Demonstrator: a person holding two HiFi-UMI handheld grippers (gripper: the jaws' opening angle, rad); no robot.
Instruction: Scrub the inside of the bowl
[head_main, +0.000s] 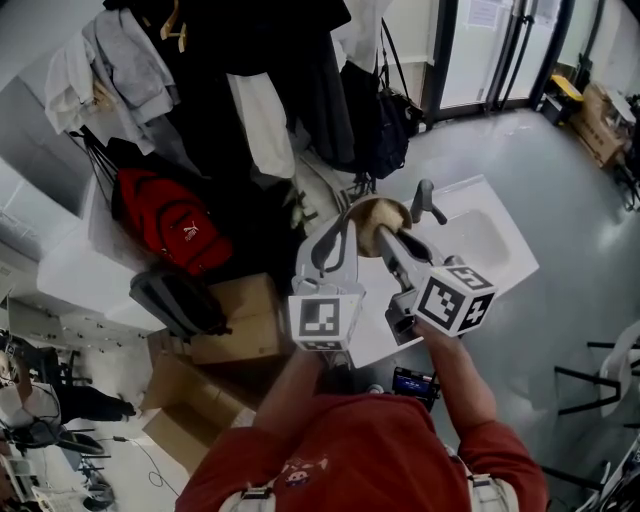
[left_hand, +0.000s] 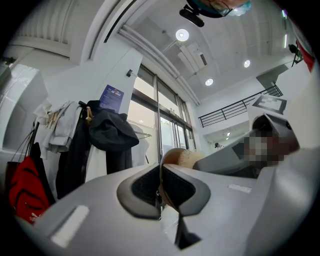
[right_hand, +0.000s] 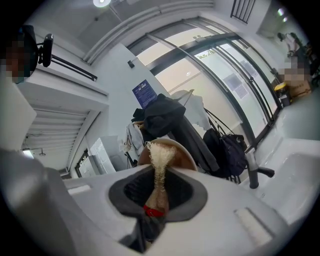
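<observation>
The left tongs (left_hand: 161, 185) are closed on the thin rim of the round brown bowl (left_hand: 171, 157), pads pressed on either side of its wall. In the head view this bowl (head_main: 388, 211) is held in the air at the centre of the frame, above the edge of the white counter (head_main: 372, 338) and just left of the grey tap (head_main: 428, 200).

The right tongs (right_hand: 157, 192) are clamped on the handle of a pale fibre scrubbing brush with a red band (right_hand: 160, 165). Its long axis runs straight out along the tongs, up the frame, and its frayed tuft ends against the bowl (right_hand: 186, 154) directly behind it.

So the bowl lies dead ahead of the brush, and the brush-holding tongs are the nearer to its hollow. In the left gripper view the tuft (left_hand: 191, 159) shows just right of the bowl wall, on what looks like the inner side.

Apart from that tuft, nothing shows in the bowl. The white sink basin (head_main: 478, 238) at the right of the head view also looks bare.
</observation>
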